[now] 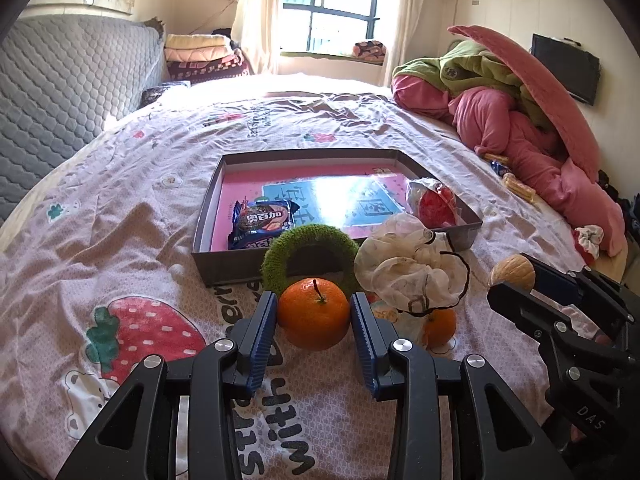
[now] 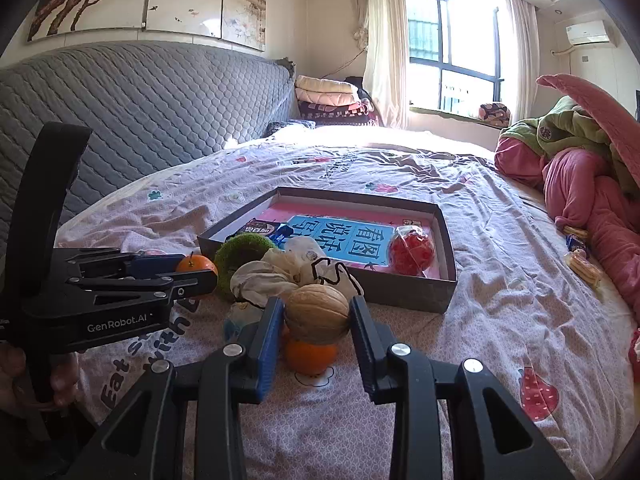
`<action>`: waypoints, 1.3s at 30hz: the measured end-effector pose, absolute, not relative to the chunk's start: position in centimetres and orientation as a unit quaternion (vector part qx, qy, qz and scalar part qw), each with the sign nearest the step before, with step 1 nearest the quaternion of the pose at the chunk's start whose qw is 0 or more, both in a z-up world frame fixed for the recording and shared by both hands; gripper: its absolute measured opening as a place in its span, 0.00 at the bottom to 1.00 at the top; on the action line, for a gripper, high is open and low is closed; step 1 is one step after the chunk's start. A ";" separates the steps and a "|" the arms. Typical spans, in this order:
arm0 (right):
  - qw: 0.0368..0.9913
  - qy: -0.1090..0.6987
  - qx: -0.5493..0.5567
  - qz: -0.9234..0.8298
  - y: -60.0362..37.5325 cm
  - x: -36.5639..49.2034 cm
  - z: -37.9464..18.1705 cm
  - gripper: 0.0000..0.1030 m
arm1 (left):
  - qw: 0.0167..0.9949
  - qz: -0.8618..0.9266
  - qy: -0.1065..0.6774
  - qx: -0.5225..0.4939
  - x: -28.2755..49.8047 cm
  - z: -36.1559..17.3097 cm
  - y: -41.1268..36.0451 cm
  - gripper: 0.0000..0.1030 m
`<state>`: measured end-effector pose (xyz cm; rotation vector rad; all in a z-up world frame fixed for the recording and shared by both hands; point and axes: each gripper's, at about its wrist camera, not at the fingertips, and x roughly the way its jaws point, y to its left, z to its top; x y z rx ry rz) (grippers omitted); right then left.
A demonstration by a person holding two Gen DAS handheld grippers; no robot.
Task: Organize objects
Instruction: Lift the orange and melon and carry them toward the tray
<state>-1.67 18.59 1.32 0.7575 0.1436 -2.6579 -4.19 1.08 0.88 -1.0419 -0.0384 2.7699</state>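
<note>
My left gripper (image 1: 314, 312) is shut on an orange (image 1: 314, 314) with a short stem, its blue pads pressing both sides, just above the bedsheet. My right gripper (image 2: 316, 312) is shut on a tan walnut (image 2: 317, 314), with a second orange (image 2: 310, 356) lying on the sheet below it. Ahead stands a shallow grey box (image 1: 224, 268) lined with a pink and blue sheet. It holds a blue cookie packet (image 1: 262, 224) and a wrapped red ball (image 1: 434, 204). A green fuzzy ring (image 1: 310, 256) and a white cloth pouch (image 1: 412, 268) lie against its near wall.
The box sits on a bed with a strawberry-print sheet (image 1: 140, 208). A heap of pink and green bedding (image 1: 520, 132) fills the right side, with small snack packets (image 1: 516, 184) at its foot. A grey quilted headboard (image 1: 60, 92) runs along the left. A hand (image 2: 12, 384) grips the left tool.
</note>
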 end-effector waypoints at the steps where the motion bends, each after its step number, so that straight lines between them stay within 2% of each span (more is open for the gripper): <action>1: 0.186 0.051 0.268 -0.944 18.6 -1.7 1.4 0.33 | 0.091 0.933 -0.013 -0.349 -4.2 1.0 1.1 0.38; 17: 0.184 0.023 0.239 -0.953 19.7 -3.4 3.0 0.33 | 0.104 0.935 -0.020 -0.339 -5.4 2.3 1.6 0.38; 30: 0.187 0.037 0.216 -0.958 19.4 -6.0 5.1 0.33 | 0.098 0.944 -0.020 -0.314 -8.7 6.0 2.4 0.38; 39: 0.186 0.045 0.213 -0.958 18.6 -8.0 5.0 0.33 | 0.093 0.942 -0.030 -0.320 -10.8 6.1 1.9 0.38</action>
